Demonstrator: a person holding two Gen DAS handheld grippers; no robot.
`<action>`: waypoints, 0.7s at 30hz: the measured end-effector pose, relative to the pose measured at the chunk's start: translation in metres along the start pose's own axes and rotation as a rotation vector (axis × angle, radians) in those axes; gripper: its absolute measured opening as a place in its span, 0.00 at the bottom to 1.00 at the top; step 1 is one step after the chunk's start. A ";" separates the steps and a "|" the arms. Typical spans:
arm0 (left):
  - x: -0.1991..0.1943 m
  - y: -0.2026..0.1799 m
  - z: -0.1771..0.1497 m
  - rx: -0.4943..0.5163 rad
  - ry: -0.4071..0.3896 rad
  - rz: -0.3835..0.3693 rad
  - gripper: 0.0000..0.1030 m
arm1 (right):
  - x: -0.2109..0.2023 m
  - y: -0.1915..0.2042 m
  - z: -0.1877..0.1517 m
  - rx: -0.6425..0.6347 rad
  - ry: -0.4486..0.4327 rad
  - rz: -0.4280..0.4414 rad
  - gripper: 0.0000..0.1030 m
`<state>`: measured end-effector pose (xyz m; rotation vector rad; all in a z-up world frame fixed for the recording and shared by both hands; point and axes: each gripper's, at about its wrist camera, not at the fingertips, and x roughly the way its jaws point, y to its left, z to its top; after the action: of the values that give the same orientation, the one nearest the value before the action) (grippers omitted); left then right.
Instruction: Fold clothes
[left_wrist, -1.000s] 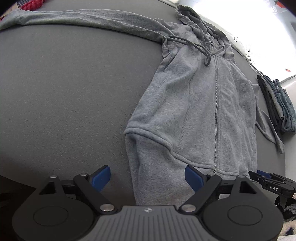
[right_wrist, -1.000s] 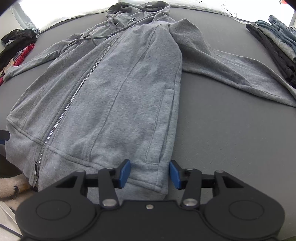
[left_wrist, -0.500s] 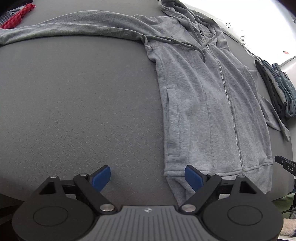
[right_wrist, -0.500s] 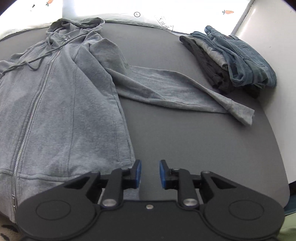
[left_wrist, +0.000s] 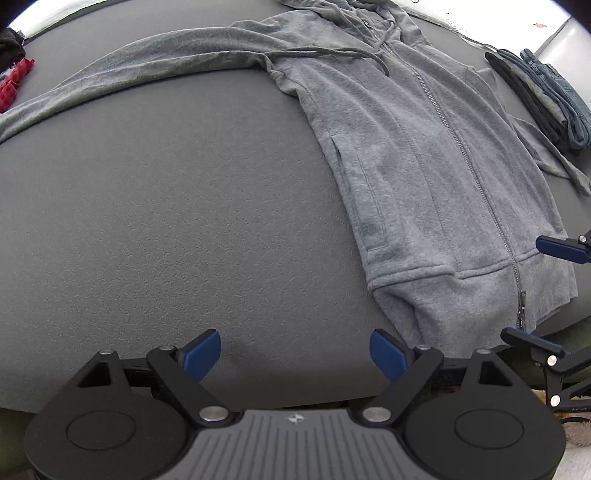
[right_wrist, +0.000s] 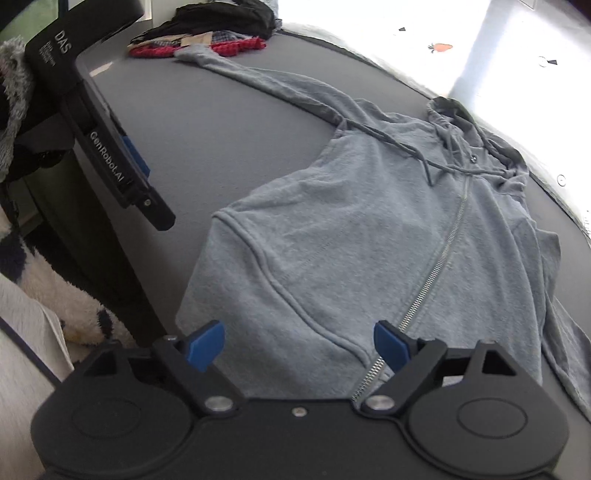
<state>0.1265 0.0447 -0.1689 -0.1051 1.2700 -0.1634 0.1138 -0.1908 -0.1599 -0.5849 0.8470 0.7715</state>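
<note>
The grey hoodie (left_wrist: 424, 166) lay zipped and flat on the dark surface (left_wrist: 166, 221), one sleeve stretched away from its shoulder. The left tongs (left_wrist: 295, 354) gaped wide, empty, beside the hoodie's hem. The right tongs (right_wrist: 299, 343) stood wide over that hem, gripping nothing.

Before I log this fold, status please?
Both claws open, left, right. Grey hoodie flat, unfolded, sleeves spread. Folded jeans off to the side, nothing blocking.
</note>
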 end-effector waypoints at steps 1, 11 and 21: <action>-0.001 0.002 -0.001 0.006 -0.004 -0.011 0.86 | 0.005 0.011 0.001 -0.037 0.018 0.015 0.90; 0.000 0.015 -0.020 0.054 -0.019 -0.037 0.86 | 0.032 0.062 0.001 -0.173 0.068 -0.286 0.93; -0.004 0.017 -0.014 0.082 -0.045 -0.079 0.86 | 0.014 0.046 0.019 0.002 -0.060 -0.435 0.93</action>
<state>0.1130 0.0620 -0.1723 -0.0882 1.2135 -0.2790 0.0916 -0.1449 -0.1679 -0.7104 0.6339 0.3889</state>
